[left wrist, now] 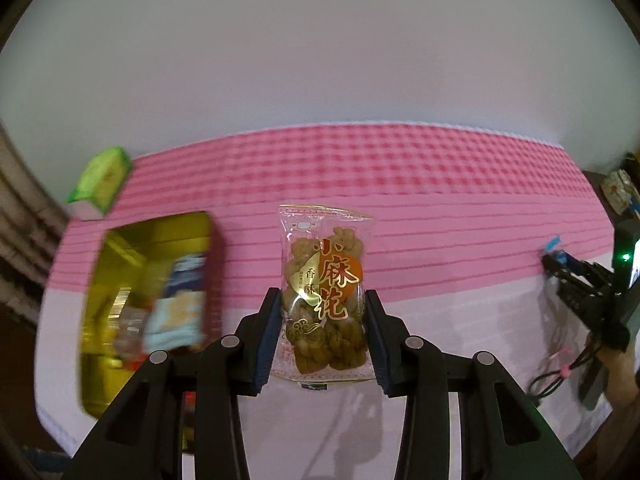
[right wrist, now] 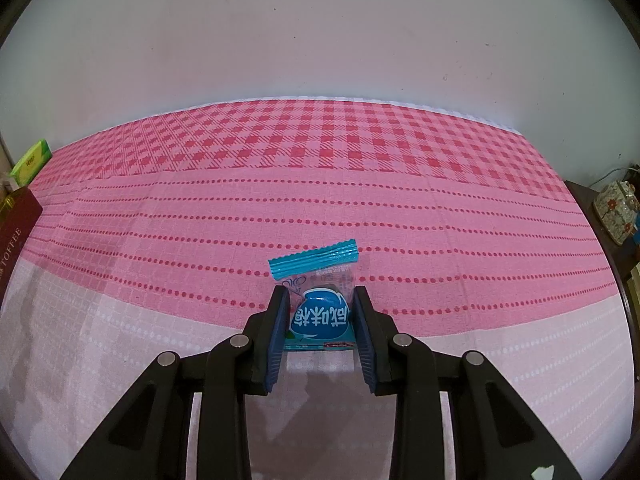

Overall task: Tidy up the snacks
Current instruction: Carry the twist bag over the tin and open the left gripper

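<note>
Pink cloth (right wrist: 320, 208); left gripper (left wrist: 322, 316) squeezes twist bag (left wrist: 324, 292); right gripper (right wrist: 322, 320) squeezes blue candy (right wrist: 320, 312); gold tin (left wrist: 148, 300) at 9 o'clock; loose squeeze, bag may slip.

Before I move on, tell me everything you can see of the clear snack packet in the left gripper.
The twisted-dough snack packet is a clear, glossy plastic pouch with crimped ends, showing brown twisted fried pieces inside. Its front carries large red Chinese characters edged in gold over an orange and gold patch. It stands upright, lengthwise along the fingers, clamped at both sides by the left gripper with its blue pads pressing on it. It is lifted above the pink checked tablecloth, to the right of the open gold tin.
</note>
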`<move>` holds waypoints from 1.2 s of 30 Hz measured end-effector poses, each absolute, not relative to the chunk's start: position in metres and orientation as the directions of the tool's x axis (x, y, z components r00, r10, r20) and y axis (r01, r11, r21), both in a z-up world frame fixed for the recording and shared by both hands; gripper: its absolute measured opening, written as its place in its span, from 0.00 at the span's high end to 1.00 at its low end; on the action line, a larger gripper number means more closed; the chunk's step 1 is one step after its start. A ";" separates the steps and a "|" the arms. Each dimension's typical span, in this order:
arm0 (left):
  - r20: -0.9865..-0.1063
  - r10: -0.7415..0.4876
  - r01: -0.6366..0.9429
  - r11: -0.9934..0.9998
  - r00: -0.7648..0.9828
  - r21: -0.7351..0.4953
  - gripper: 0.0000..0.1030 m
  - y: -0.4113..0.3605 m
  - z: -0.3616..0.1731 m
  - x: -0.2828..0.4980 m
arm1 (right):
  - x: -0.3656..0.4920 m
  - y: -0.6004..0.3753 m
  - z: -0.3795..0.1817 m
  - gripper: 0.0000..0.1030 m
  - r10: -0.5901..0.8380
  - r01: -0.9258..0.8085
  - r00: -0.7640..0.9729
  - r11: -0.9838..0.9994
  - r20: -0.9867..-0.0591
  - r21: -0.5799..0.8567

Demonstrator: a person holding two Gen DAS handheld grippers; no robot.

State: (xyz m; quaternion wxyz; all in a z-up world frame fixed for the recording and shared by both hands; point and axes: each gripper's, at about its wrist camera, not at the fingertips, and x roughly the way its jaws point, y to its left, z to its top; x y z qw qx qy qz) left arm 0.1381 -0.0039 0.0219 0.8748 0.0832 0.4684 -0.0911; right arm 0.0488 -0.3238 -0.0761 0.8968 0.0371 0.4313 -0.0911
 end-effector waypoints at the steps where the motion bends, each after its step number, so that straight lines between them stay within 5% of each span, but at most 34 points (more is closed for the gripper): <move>1: -0.829 -0.058 0.222 0.972 0.557 0.081 0.60 0.008 0.026 0.137 | 0.049 -0.324 -0.076 0.71 -0.131 0.196 0.612 0.981 -0.780 -0.011; 15: -0.840 0.102 0.025 0.990 0.533 0.136 0.60 0.147 0.014 0.135 | 0.049 -0.323 -0.076 0.71 -0.133 0.196 0.610 0.981 -0.781 -0.015; 36: -0.845 0.085 0.012 0.994 0.527 0.107 0.52 0.182 -0.027 0.138 | 0.045 -0.309 -0.062 0.73 -0.147 0.214 0.600 0.977 -0.787 -0.020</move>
